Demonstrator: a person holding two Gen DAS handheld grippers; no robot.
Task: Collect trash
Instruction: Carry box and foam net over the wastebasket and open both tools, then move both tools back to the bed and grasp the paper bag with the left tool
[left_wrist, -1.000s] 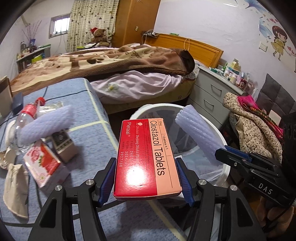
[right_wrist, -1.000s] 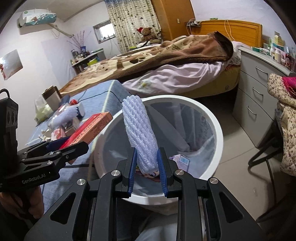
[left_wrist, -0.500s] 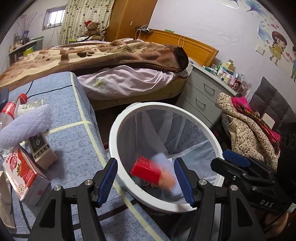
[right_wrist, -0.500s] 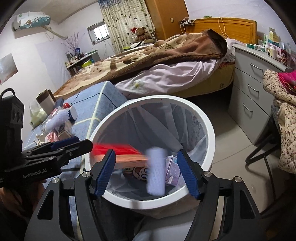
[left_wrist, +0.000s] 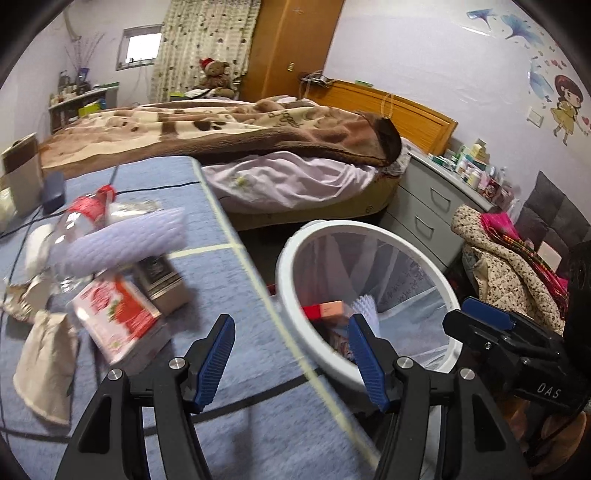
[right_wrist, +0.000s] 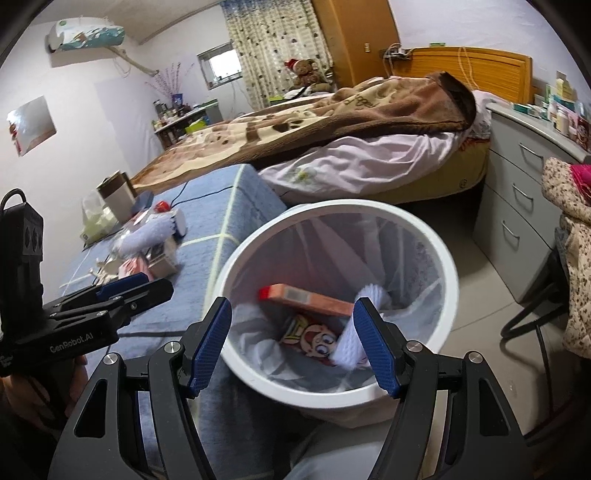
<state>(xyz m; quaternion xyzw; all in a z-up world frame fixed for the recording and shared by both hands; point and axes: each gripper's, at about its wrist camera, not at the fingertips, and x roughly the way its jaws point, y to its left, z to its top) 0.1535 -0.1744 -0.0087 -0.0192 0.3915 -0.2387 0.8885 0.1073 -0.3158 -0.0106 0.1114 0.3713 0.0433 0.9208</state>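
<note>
Right gripper (right_wrist: 291, 345) sits low centre of its own view, blue pads spread wide with nothing between them; the jaws have just been opening, and they frame the white trash bin (right_wrist: 448, 258) directly past the tips. Bin is lined with a clear bag and holds the red-and-pink tablet box (right_wrist: 306, 297) lying tilted across the middle, a white foam net sleeve (right_wrist: 351, 343) leaning against the lower-right inner wall, and a cartoon-print wrapper (right_wrist: 312, 338) under the box. Left gripper (left_wrist: 291, 365) is also spread apart and empty, lower centre of its view, straddling the edge of the blue-covered table (left_wrist: 229, 291) with the bin rim just to its right; the same gripper shows at the left edge of the right wrist view. Remaining trash is on the table, centre left of the left wrist view, all motion-blurred: a second foam net sleeve (left_wrist: 122, 240) lying across a clear plastic bottle with red cap (left_wrist: 83, 216), a strawberry-print carton (left_wrist: 118, 314) touching a small brown box (left_wrist: 162, 277), and crumpled beige paper (left_wrist: 44, 373) at the lower left. Bed with a brown blanket (left_wrist: 229, 129) fills the upper middle.
</note>
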